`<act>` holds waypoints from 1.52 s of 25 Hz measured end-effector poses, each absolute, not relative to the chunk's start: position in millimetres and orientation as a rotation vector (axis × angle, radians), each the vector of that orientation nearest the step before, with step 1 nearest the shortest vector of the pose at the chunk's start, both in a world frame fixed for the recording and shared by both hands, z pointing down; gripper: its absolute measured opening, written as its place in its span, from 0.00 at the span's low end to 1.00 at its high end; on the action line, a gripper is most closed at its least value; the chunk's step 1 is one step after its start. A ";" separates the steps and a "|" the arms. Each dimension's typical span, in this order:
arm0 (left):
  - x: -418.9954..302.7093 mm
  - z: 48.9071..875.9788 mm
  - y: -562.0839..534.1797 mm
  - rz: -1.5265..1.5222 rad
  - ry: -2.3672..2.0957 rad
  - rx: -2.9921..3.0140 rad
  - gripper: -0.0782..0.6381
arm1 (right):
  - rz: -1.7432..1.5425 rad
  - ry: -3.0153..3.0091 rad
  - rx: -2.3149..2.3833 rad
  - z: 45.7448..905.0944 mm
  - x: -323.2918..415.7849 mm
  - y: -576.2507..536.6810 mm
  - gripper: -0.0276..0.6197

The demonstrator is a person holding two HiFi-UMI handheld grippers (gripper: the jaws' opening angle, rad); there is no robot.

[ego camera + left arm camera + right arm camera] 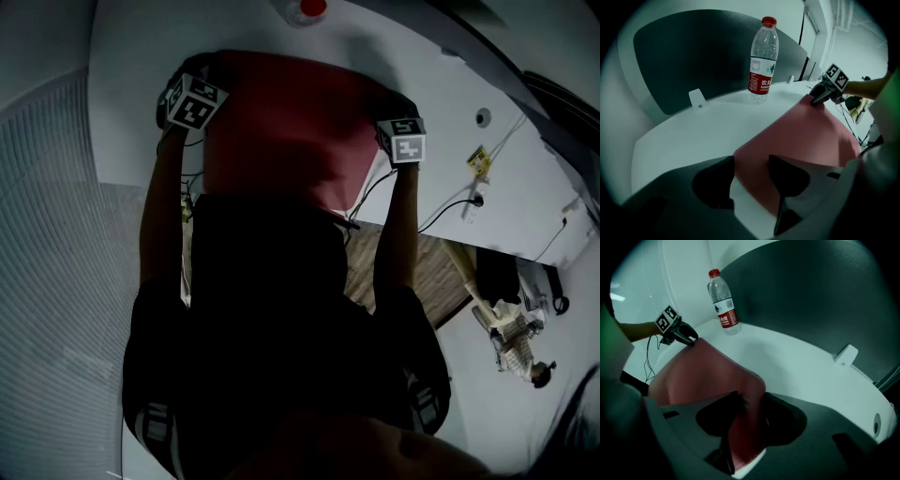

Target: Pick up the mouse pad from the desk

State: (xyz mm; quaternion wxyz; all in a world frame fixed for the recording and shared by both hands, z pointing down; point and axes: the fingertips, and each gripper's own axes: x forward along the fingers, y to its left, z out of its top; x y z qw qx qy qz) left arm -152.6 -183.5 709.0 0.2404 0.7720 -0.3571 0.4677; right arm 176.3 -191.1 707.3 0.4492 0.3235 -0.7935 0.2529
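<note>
Right gripper view showed the right gripper (750,401) clamped on one mouse pad (698,371) corner; the left gripper (752,165) held its fingers apart astride the other.

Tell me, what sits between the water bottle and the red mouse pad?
Nothing: bare white desk separates bottle and mouse pad, per the left gripper view.

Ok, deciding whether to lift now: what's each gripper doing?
Left gripper: open, corner of the red rectangular soft mouse pad between its jaws, not pinched.
Right gripper: closed on the mouse pad's corner, as far as shows.
</note>
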 end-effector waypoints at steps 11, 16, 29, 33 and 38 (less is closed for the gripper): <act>-158.8 712.5 -185.2 1.270 -0.964 2.091 0.45 | 0.578 -2.024 0.811 699.1 156.4 -180.3 0.10; -158.3 713.2 -183.2 1.268 -0.955 2.091 0.45 | 0.526 -2.035 0.791 693.3 156.1 -176.7 0.10; -159.9 712.7 -182.9 1.260 -0.946 2.086 0.48 | 0.248 -2.291 0.694 644.6 146.5 -151.6 0.10; -160.1 713.8 -182.2 1.272 -0.938 2.093 0.48 | 0.218 -2.330 0.677 637.8 148.2 -146.1 0.10; -157.5 714.4 -183.8 1.287 -0.926 2.119 0.48 | 0.197 -2.379 0.629 628.3 144.7 -138.1 0.10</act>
